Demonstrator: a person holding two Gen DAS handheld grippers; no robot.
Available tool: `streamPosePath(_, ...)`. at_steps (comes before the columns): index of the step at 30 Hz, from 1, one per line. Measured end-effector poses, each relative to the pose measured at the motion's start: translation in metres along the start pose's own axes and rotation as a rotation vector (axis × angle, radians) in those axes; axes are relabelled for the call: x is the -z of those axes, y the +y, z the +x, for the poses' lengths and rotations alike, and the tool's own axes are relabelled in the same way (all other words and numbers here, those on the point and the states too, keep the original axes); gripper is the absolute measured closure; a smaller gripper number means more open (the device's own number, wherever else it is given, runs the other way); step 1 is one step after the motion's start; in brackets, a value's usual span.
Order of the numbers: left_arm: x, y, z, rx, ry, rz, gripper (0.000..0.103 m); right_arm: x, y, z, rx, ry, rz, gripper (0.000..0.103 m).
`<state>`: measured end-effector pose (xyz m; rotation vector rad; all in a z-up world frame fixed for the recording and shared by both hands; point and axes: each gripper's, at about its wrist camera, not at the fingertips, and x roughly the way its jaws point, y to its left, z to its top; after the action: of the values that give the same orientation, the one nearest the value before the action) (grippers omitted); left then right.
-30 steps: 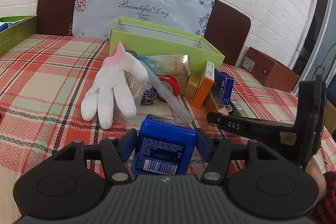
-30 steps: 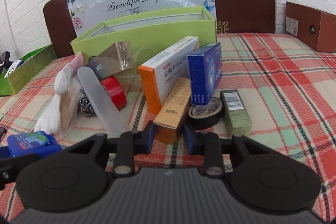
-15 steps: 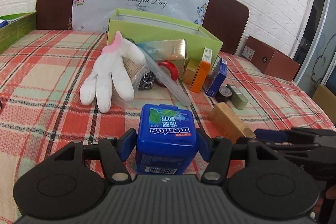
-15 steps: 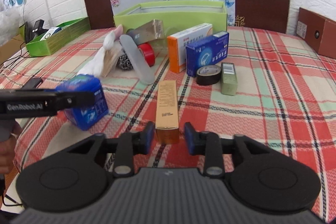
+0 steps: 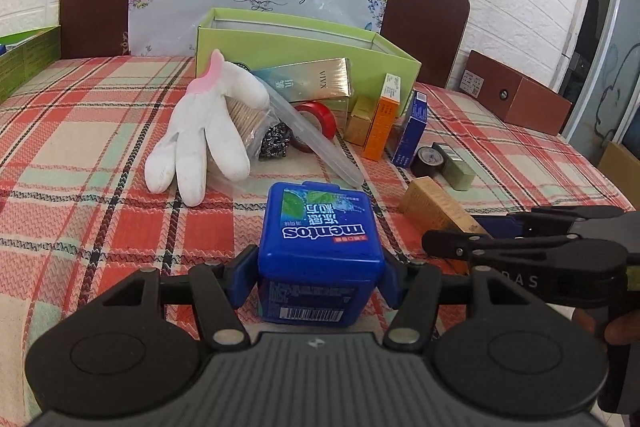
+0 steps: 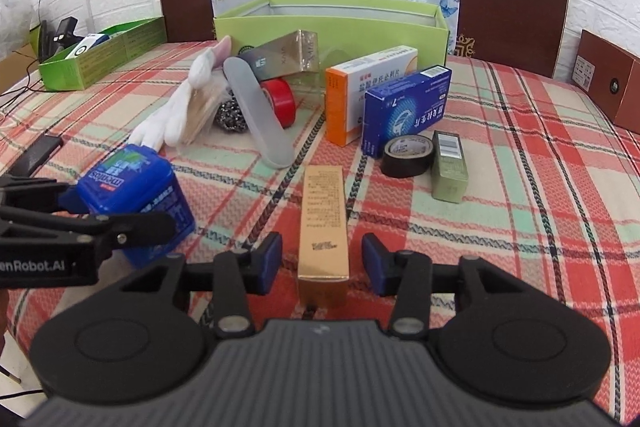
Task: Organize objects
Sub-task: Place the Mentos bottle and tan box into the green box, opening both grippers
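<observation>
The left claw [image 5: 318, 269] squeezes a blue mint box [image 5: 320, 251] tight on both sides. The right claw [image 6: 322, 259] is closing, but its pads do not touch the gold box [image 6: 323, 227] lying between them on the cloth [image 6: 520, 219]. A green bin [image 6: 332, 27] sits at 12 o'clock, past the pile.

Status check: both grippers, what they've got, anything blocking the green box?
Left gripper shut on mentos box. Right gripper closing, gold carton between jaws, untouched. Clutter fronts green box.

a blue mentos box [image 5: 320, 251], a white glove [image 5: 204, 131], a red-green plaid tablecloth [image 5: 80, 131], a lime-green box [image 5: 304, 45].
</observation>
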<state>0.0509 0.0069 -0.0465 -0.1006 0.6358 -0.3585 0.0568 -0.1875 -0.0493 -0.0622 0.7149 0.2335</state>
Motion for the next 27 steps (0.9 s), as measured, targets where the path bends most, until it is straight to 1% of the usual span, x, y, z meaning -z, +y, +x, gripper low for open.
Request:
streamPosePath(5,0.0,-0.003,0.003,-0.013,0.002,0.039,0.043,-0.001,-0.002,0.001,-0.008,-0.006,0.002,0.067)
streamPosePath(7,-0.001,-0.004,0.003,-0.017,0.003,0.045,0.043,-0.001,-0.003,0.002,-0.019,-0.002,0.001,0.079)
streamPosePath(10,-0.007,-0.002,-0.001,0.005,0.003,0.027,0.044,-0.001,-0.004,0.003,-0.029,-0.001,0.007,0.079)
streamPosePath(12,-0.016,0.0,-0.009,0.037,-0.024,0.014,0.044,-0.003,-0.006,-0.002,-0.048,-0.017,0.023,0.079)
streamPosePath(16,-0.049,-0.004,-0.027,0.074,-0.13,0.05,0.044,-0.019,-0.013,-0.028,-0.135,-0.11,0.057,0.079)
streamPosePath(18,-0.068,-0.007,-0.03,0.08,-0.18,0.072,0.044,-0.034,-0.016,-0.036,-0.152,-0.159,0.052,0.079)
streamPosePath(21,-0.099,-0.009,-0.026,0.072,-0.231,0.081,0.043,-0.061,-0.022,-0.036,-0.14,-0.218,0.029,0.079)
streamPosePath(25,-0.138,-0.012,-0.004,0.012,-0.3,0.121,0.043,-0.102,-0.033,-0.019,-0.102,-0.281,0.007,0.079)
streamPosePath(27,-0.159,-0.008,0.013,-0.005,-0.308,0.093,0.043,-0.123,-0.039,-0.005,-0.085,-0.298,0.002,0.079)
